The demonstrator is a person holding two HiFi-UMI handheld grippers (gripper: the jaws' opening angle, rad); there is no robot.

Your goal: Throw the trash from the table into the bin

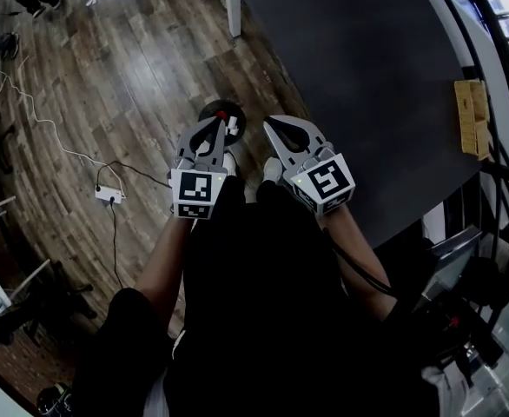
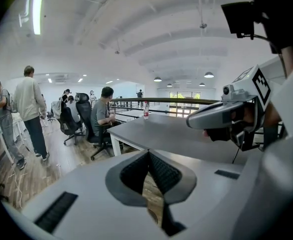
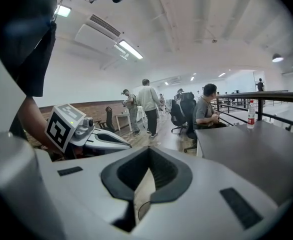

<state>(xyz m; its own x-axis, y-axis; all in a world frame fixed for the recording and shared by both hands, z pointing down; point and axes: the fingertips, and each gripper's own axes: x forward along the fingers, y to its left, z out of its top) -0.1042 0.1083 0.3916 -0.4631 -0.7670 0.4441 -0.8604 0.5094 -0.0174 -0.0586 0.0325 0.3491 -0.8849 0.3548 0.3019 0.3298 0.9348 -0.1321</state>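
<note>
The person is holding the left tool, a grey two-jaw gripper with a black-and-white marker cube at its back, and the matching right tool side by side in front of the body. Both are hovering above the brown wooden plank floor, just beside the near-left edge of the dark grey rectangular counter. In the left gripper view the left tool is showing its ribbed black pads meeting tip to tip, clenched with nothing between them. In the right gripper view the right tool is clenched the same way and is likewise carrying nothing. A small round black bin is standing on the floor beneath the tips of the two tools, partly covered by the left one. Red and white trash is lying inside it. A clear plastic bottle with a red label is standing upright at the far end of the counter, near the dark railing. A white power strip with trailing cables is lying on the floor, well to the left of the left tool. Across the room a person in a grey shirt is sitting on a black office chair, and others are standing beyond.
</note>
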